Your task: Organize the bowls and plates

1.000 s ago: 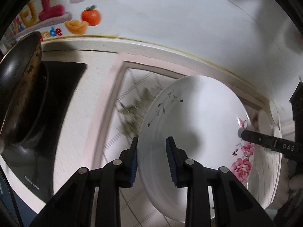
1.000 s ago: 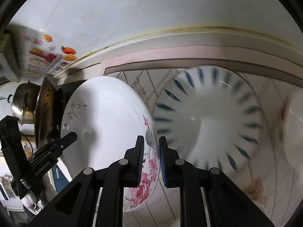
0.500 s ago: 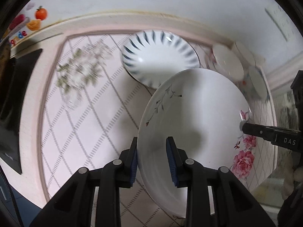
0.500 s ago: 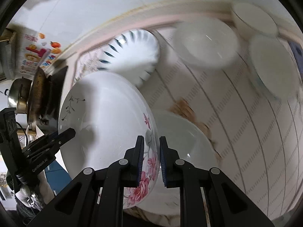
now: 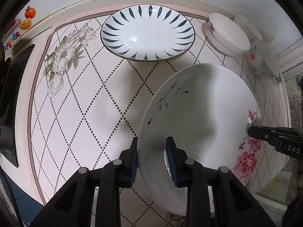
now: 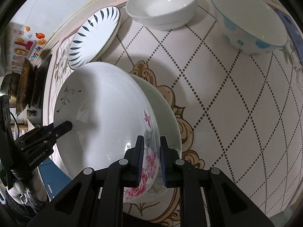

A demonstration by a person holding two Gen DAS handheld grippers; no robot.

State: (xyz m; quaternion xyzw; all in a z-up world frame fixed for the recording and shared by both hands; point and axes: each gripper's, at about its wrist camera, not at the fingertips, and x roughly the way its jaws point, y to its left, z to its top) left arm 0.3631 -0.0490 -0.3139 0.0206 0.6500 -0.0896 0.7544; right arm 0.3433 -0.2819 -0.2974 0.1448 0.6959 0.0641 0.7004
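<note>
Floral plate (image 5: 198, 117) held tilted above the patterned surface (image 5: 79, 113), its opposite rims clamped by the left gripper (image 5: 151, 160) and the right gripper (image 6: 151, 158). Far side: blue-striped plate (image 5: 147, 34), white bowl (image 5: 227, 36), dotted bowl (image 6: 250, 19).

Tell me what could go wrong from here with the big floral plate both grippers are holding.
The large white rose-patterned plate is pinched only at its rim by the left gripper and right gripper, tilted, so it could slip. A plain white plate lies right beneath; lowering fast could chip both.
</note>
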